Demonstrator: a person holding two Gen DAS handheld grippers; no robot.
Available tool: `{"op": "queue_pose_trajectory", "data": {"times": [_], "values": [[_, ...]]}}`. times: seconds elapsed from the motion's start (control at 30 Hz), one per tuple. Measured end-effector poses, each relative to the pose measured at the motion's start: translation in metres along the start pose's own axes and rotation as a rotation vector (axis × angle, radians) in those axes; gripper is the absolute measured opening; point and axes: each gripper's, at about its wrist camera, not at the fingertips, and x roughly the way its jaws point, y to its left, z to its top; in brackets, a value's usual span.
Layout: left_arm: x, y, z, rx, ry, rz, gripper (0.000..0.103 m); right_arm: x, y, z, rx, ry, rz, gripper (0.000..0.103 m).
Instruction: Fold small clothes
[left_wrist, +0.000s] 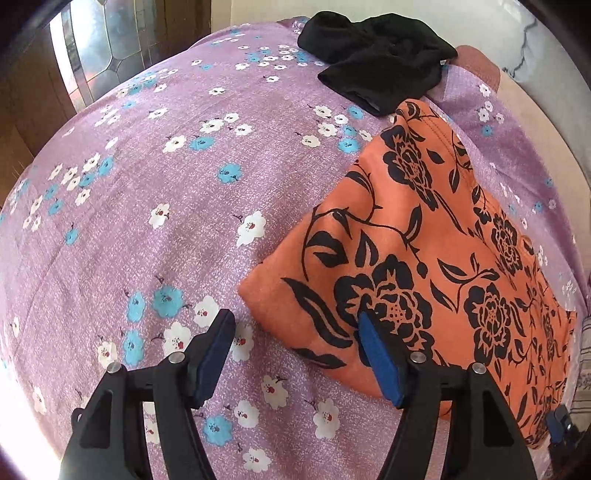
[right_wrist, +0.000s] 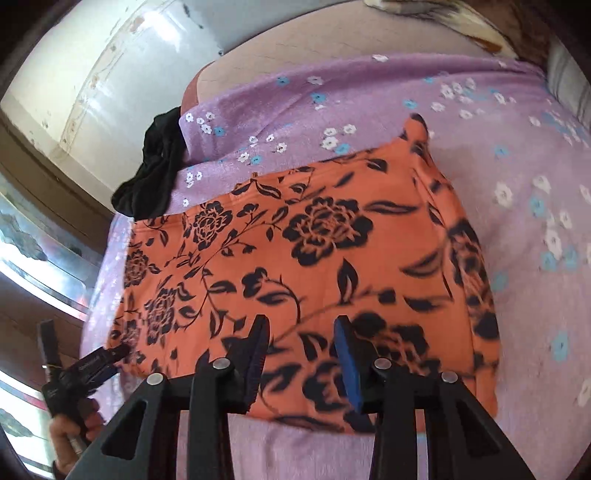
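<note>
Left wrist view: the orange garment (left_wrist: 436, 258), printed with black flowers, lies folded flat on the purple floral bedsheet (left_wrist: 166, 229); a black garment (left_wrist: 376, 59) sits beyond it. Left gripper (left_wrist: 299, 354) is spread over its corner; right gripper (right_wrist: 301, 360) is spread above its near edge.

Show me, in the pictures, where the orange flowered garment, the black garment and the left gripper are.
orange flowered garment (right_wrist: 295, 258): right wrist view, middle of its flat top.
black garment (left_wrist: 380, 59): left wrist view, centre of the crumpled heap.
left gripper (left_wrist: 295, 354): left wrist view, midway between its open fingertips.
</note>
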Motion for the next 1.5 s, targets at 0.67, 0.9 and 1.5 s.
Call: {"op": "queue_pose_trajectory", "data": {"times": [0.67,0.9,1.5], "values": [[0.017,0.004,-0.018,-0.228,0.039,-0.458,0.078,0.035,-0.072,-0.029,0.48,-0.024,0.297,0.064],[0.027,0.003,-0.004,-0.328,-0.04,-0.482,0.075,0.049,-0.072,-0.004,0.443,-0.075,0.295,0.064],[0.018,0.005,-0.002,-0.28,-0.116,-0.385,0.017,0.028,-0.018,-0.005,0.153,-0.26,0.007,0.017]]}}
